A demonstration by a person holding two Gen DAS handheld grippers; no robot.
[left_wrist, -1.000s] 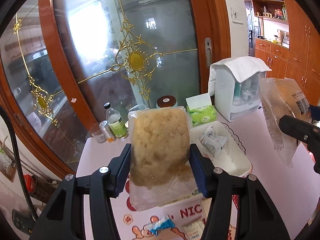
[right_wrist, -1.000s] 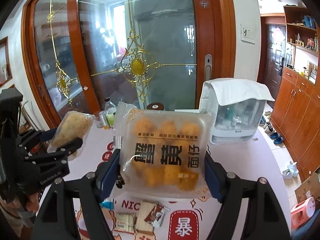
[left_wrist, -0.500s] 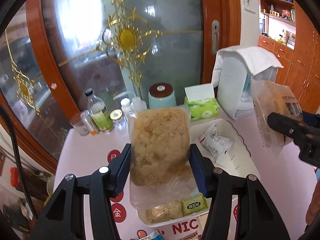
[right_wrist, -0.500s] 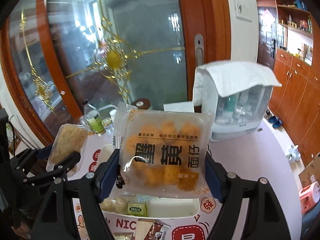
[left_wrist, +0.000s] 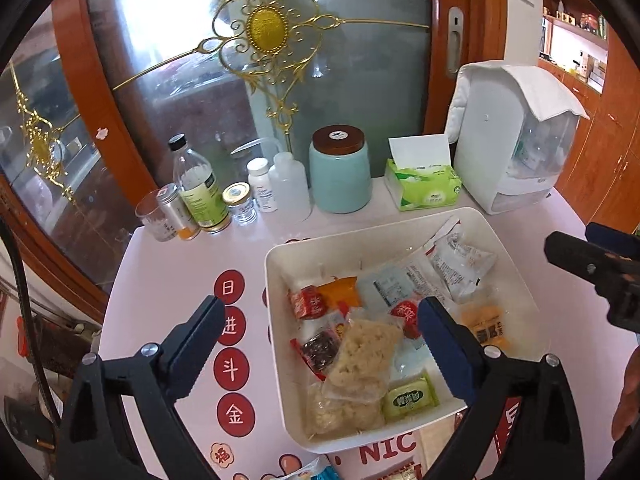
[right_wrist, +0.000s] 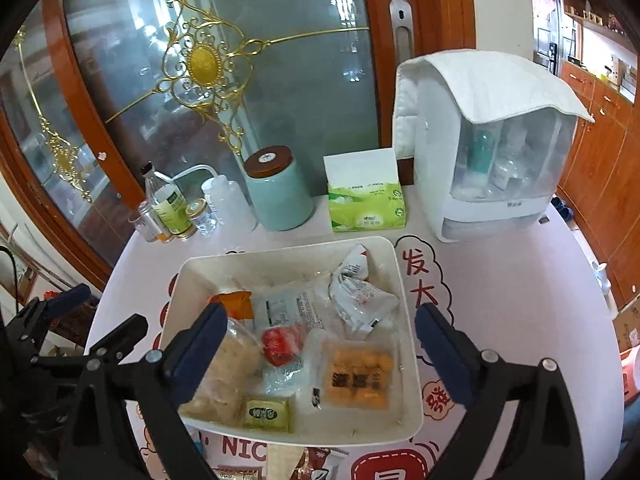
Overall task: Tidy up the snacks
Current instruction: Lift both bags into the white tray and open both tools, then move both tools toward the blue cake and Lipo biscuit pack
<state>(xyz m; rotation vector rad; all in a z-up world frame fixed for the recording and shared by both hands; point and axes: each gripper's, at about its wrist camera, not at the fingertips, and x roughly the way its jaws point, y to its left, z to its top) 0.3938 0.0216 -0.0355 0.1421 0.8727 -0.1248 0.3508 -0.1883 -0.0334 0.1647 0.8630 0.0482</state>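
A white bin (left_wrist: 276,272) (right_wrist: 408,360) on the pink table holds several snack packs. The pale crumbly snack bag (left_wrist: 360,356) (right_wrist: 232,364) lies in its left part. The orange puff pack with black characters (right_wrist: 358,376) (left_wrist: 486,326) lies in its right front part. My left gripper (left_wrist: 320,344) is open and empty above the bin's left side. My right gripper (right_wrist: 320,348) is open and empty above the bin; it also shows at the right edge of the left wrist view (left_wrist: 592,264).
Behind the bin stand a teal jar (left_wrist: 340,172), a green tissue box (left_wrist: 424,188), a white covered appliance (left_wrist: 516,136) and several small bottles (left_wrist: 196,188). Loose snack packs (right_wrist: 304,460) lie on the table in front of the bin. A glass door is behind.
Both grippers have opened and dropped their bags into the bin: the crumbly bag from the left, the orange puff pack from the right. Both cameras now look down at the bin.
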